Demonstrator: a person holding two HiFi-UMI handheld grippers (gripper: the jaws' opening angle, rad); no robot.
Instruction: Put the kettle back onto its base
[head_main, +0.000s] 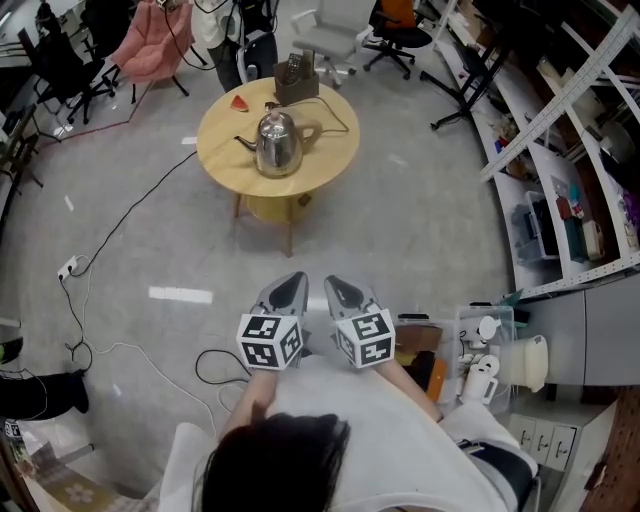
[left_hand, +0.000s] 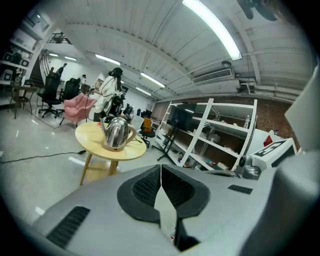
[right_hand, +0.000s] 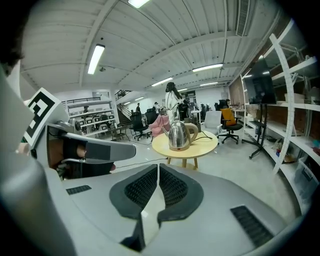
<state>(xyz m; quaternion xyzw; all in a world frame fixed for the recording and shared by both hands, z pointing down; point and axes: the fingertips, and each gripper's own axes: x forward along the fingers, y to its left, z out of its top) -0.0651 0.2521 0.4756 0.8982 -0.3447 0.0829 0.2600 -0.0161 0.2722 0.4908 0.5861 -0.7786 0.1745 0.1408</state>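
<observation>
A shiny steel kettle (head_main: 278, 142) stands upright on a round wooden table (head_main: 330, 150), apparently on a low round base. It is also in the left gripper view (left_hand: 116, 134) and the right gripper view (right_hand: 179, 135), some way ahead. My left gripper (head_main: 290, 285) and right gripper (head_main: 340, 287) are side by side close to my body, over the floor and well short of the table. Both point toward the table. The left gripper (left_hand: 161, 167) has its jaws together with nothing between them, and so does the right gripper (right_hand: 158, 167).
A dark box (head_main: 296, 80) and a small red object (head_main: 240, 101) share the table, with a cord running off it. Cables and a power strip (head_main: 68, 268) lie on the floor at left. White shelving (head_main: 560, 150) lines the right; a clear bin (head_main: 485, 345) sits beside me.
</observation>
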